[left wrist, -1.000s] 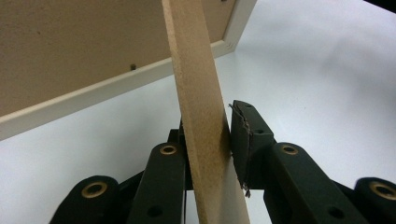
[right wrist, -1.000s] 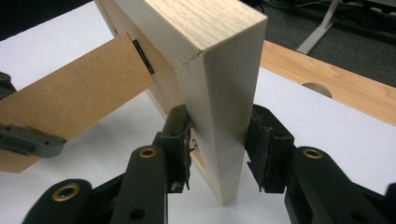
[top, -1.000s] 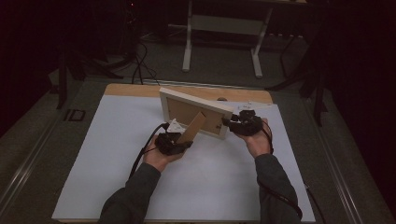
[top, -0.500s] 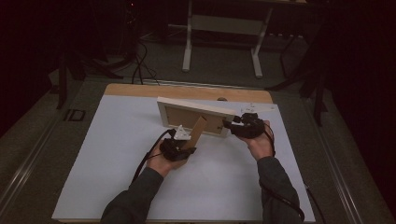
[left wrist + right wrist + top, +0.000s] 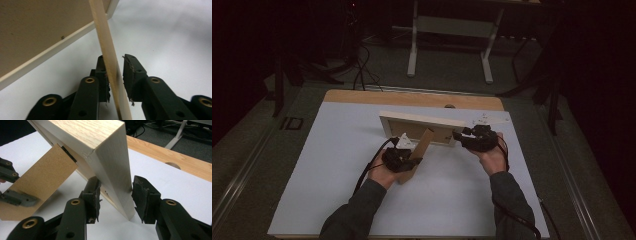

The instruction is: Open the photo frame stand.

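From the high view: frame (image 5: 422,122) upright on its long lower edge near the far middle of the table (image 5: 337,195), long axis running left to right, back turned toward the person, face pointing away. Stand (image 5: 422,149) slanting from that back down toward the near side, with the left gripper (image 5: 410,161) at its lower end and the right gripper (image 5: 459,135) at the frame's right end. Likely to tip over away from the person if the right hold lets go before the stand is planted. Likely also to skate on the smooth white sheet if pushed along it. From the left gripper view: stand (image 5: 110,62) seen edge-on between the jaws, one pad against it, a sliver of light beside the other pad's tip; clamped or merely bracketed, cannot tell. Could slide out if loose. Could strain the hinge at the back if dragged outward too far. From the right gripper view: jaws just closing in a little, the frame's (image 5: 110,157) end post between them, both pads seemingly pressing on it. Narrow bite near the corner, so any twist could lever the frame free.
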`<state>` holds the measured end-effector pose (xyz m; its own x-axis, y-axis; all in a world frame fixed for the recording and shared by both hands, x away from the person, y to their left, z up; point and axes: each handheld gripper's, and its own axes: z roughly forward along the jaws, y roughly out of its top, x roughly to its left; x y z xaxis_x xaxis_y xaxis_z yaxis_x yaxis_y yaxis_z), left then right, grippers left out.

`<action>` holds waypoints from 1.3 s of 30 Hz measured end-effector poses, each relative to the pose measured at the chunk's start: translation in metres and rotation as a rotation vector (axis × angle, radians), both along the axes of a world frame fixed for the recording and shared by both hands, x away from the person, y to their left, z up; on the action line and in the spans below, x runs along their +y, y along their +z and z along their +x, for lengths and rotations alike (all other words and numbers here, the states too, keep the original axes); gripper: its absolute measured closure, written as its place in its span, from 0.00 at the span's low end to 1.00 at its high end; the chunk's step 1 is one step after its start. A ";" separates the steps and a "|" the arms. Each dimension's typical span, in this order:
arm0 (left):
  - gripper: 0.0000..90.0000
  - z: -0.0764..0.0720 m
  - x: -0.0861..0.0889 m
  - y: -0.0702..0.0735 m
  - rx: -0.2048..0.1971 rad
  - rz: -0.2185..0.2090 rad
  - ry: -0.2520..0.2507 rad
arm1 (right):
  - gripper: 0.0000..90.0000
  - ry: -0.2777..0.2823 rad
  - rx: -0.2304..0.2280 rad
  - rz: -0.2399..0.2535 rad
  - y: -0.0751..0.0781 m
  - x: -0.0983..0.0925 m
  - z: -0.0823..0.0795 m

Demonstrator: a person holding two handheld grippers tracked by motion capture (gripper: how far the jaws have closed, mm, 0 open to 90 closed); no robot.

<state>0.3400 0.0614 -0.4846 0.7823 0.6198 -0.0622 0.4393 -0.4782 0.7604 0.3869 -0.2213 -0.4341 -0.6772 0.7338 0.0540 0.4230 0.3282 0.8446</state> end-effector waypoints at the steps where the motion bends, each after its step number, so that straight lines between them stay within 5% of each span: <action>1: 0.87 0.000 0.000 0.001 -0.004 0.000 0.006 | 0.64 0.002 -0.001 -0.002 0.000 0.000 -0.001; 21: 0.89 0.010 0.022 -0.005 0.017 0.016 0.089 | 0.65 0.027 -0.036 -0.043 -0.003 0.016 -0.013; 39: 0.84 0.001 0.019 -0.008 0.026 -0.013 0.045 | 0.65 0.049 -0.042 -0.070 -0.004 0.017 -0.017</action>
